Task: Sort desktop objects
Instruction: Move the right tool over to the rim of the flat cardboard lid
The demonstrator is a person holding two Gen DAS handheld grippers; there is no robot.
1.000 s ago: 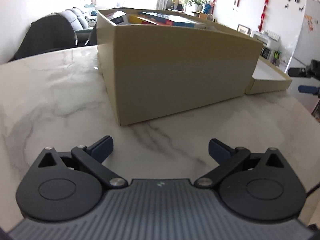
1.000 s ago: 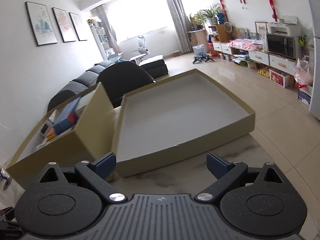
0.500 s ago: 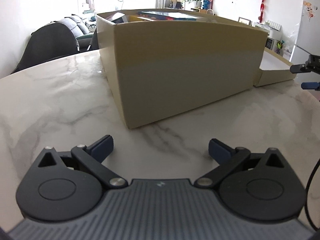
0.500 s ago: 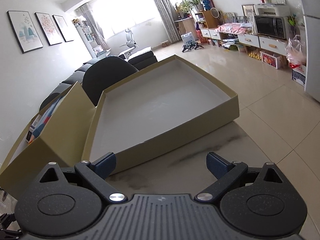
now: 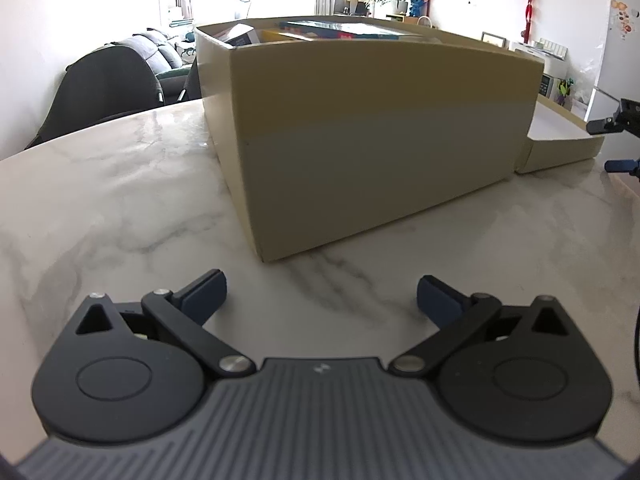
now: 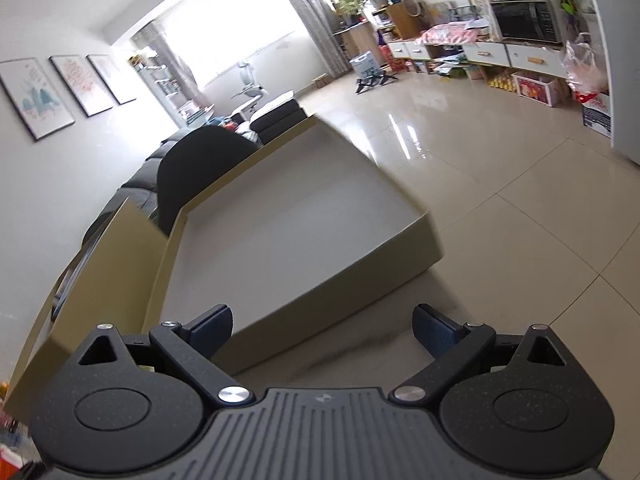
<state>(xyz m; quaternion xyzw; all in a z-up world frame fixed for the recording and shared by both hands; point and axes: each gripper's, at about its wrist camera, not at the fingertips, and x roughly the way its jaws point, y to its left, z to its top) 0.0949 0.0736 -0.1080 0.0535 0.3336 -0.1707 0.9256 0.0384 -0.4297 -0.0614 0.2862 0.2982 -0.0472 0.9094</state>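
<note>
Inside, books (image 5: pixel 344 31) fill box (image 5: pixel 380 140), lid (image 6: pixel 296 232) bare

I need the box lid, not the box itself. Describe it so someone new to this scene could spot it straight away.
Start at the marble table and find the tall tan box packed with books. The lid lies right beside it, open side up, ahead of the right gripper. Same tan card outside, but shallow like a tray, pale inside and holding nothing.

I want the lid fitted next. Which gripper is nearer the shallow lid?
Right. The right gripper hovers at the shallow lid's near edge; the left gripper faces the deep box, with the lid beyond it.
</note>
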